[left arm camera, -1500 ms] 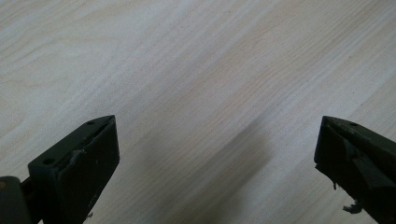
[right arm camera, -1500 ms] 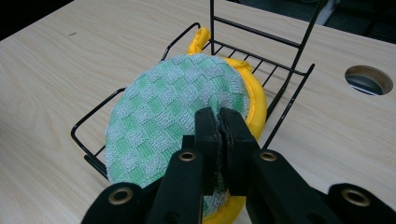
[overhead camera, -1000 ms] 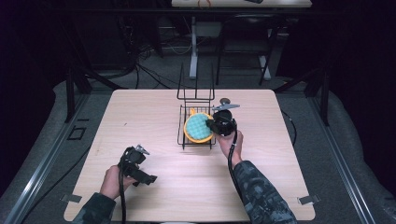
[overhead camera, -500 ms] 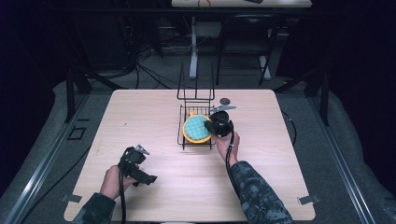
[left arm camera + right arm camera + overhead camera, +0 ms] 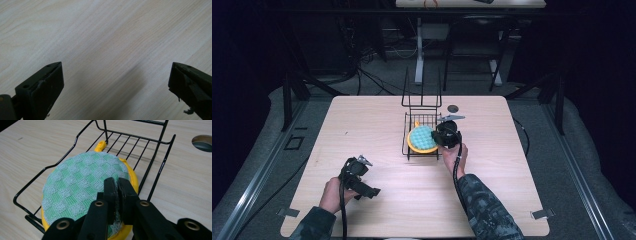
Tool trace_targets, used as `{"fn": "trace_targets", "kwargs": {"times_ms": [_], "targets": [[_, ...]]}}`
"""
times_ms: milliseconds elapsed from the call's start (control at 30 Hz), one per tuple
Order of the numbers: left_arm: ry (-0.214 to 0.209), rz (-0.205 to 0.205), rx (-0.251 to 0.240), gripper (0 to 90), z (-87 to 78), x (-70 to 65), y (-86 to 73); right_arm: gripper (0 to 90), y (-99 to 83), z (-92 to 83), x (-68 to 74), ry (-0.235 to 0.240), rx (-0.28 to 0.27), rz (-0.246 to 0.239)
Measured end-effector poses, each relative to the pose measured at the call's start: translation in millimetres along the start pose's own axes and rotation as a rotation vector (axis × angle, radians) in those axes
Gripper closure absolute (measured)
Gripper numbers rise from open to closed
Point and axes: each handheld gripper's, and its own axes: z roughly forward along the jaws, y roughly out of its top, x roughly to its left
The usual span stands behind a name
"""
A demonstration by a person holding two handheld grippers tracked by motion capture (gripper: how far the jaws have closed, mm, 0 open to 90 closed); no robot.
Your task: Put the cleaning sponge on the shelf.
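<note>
Right gripper (image 5: 116, 182) at 3 o'clock of the wire basket (image 5: 408, 131), jaws clamped on the edge of the green checkered cloth (image 5: 82, 186). Cloth lies over a yellow dish (image 5: 133, 181) inside the basket. Left gripper (image 5: 115, 82) at table's 7 o'clock, jaws wide apart over bare table (image 5: 105, 37).

In the right gripper view the right gripper (image 5: 116, 185) has its jaws pressed together on the near edge of the green checked pad (image 5: 82, 186), so the pinched strip of cloth is hidden between them. The pad covers most of the yellow dish (image 5: 132, 178) beneath it, and that dish's near rim runs off the bottom edge. The wire rack (image 5: 62, 160) hides its own floor under the dish. The round hole (image 5: 203, 143) near the desk's far edge is cut by the right border. In the left gripper view both jaws of the left gripper (image 5: 116, 75) are cropped by the frame's bottom.
</note>
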Motion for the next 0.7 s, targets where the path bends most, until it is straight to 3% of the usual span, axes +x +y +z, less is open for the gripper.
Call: {"fn": "trace_targets", "kwargs": {"times_ms": [333, 567, 700], "targets": [[0.0, 0.005, 0.009, 0.2, 0.7, -0.7, -0.1, 80.7, 0.3, -0.6, -0.8, 0.02, 0.014, 0.027], [-0.003, 0.006, 0.005, 0.2, 1.1, -1.4, 1.1, 64.9, 1.8, -6.4, -3.1, 0.031, 0.037, 0.024], [0.0, 0.009, 0.009, 0.2, 1.6, -1.9, 1.6, 54.5, 2.7, -13.4, -3.8, 0.062, 0.06, 0.019]]}}
